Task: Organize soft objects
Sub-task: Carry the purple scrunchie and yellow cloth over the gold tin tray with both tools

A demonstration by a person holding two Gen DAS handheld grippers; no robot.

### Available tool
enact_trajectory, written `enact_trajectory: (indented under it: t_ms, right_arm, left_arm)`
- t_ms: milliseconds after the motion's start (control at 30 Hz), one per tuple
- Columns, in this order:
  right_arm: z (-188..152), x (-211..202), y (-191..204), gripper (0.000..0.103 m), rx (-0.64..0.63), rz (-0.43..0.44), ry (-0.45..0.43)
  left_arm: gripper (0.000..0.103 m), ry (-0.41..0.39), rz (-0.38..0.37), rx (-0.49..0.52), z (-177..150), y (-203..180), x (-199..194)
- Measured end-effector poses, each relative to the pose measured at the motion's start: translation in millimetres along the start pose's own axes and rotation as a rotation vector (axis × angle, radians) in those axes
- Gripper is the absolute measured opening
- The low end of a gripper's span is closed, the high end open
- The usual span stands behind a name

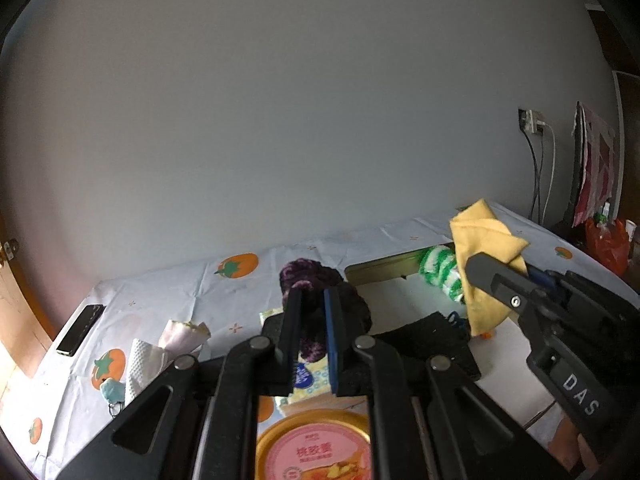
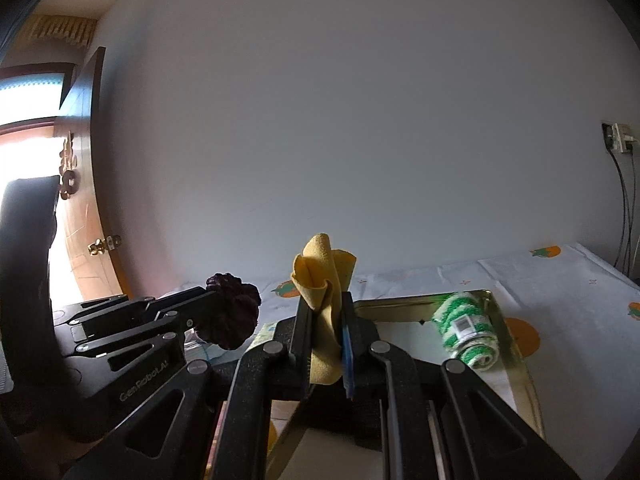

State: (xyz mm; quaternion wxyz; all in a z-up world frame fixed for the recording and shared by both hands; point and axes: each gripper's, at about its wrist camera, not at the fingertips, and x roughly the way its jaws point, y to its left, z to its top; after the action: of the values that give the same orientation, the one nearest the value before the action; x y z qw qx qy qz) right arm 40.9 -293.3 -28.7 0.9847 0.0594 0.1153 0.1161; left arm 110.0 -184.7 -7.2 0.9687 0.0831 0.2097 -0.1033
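Writing: "DAS" is read on the right gripper (image 1: 500, 276) from the left wrist; "GenRobot.AI" on the left gripper (image 2: 216, 300) from the right wrist.
Left gripper: closed on a purple scrunchie (image 1: 320, 280), held above the table (image 1: 160, 292).
Right gripper: clamped on a yellow cloth (image 2: 324, 304), held over a gold tray (image 2: 516, 360).
Tray: a green-white roll (image 2: 466, 328) lies inside.
Left view only: phone (image 1: 80, 330), tissue (image 1: 144, 364), pink-lidded tin (image 1: 316, 448).
Right view only: door (image 2: 80, 216).
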Motion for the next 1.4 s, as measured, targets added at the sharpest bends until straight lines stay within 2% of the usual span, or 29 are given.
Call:
enact_trajectory:
  t_ms: [467, 933, 1400]
  right_arm:
    - [1, 1, -30, 0.013, 0.027, -0.076, 0.016]
    - [-3, -6, -54, 0.013, 0.06, -0.119, 0.032]
    - [-10, -11, -68, 0.013, 0.073, -0.169, 0.067]
  left_arm:
    - [0.008, 0.059, -0.062, 0.024, 5, -23, 23]
    - [0.008, 0.081, -0.113, 0.06, 11, -50, 30]
    - [0.008, 0.136, -0.184, 0.035, 8, -64, 43]
